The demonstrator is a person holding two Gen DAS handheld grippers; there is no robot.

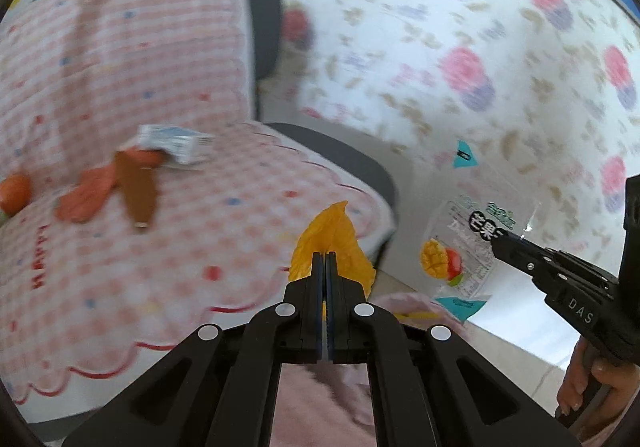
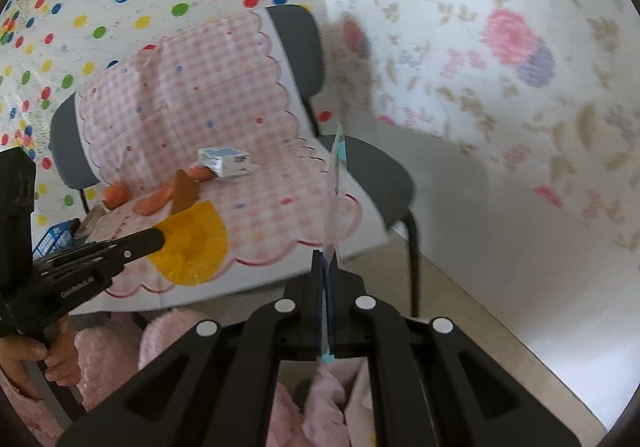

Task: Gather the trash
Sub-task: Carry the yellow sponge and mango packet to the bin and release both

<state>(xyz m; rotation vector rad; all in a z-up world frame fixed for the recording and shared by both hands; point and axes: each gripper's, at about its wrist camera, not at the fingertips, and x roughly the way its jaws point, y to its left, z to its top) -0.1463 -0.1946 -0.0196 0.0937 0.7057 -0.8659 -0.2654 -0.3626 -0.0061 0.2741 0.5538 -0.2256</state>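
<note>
The pink checked cloth point(image 1: 120, 95) over the chair point(image 2: 384, 171) reads "HAPPY" in red, and on it lie a small white-and-blue box point(image 2: 225, 162) and orange and brown scraps point(image 1: 132, 187). The right gripper point(image 2: 325, 259), marked "DAS" in the left view, pinches a clear mango snack bag point(image 1: 460, 251) by its edge. The left gripper point(image 1: 324, 259) is clamped on a yellow wrapper point(image 1: 330, 235), seen broadside only from the right.

A home room: a grey chair point(image 2: 384, 175) under a pink gingham cover point(image 2: 192, 95), beside flowered wall fabric point(image 2: 520, 47).
</note>
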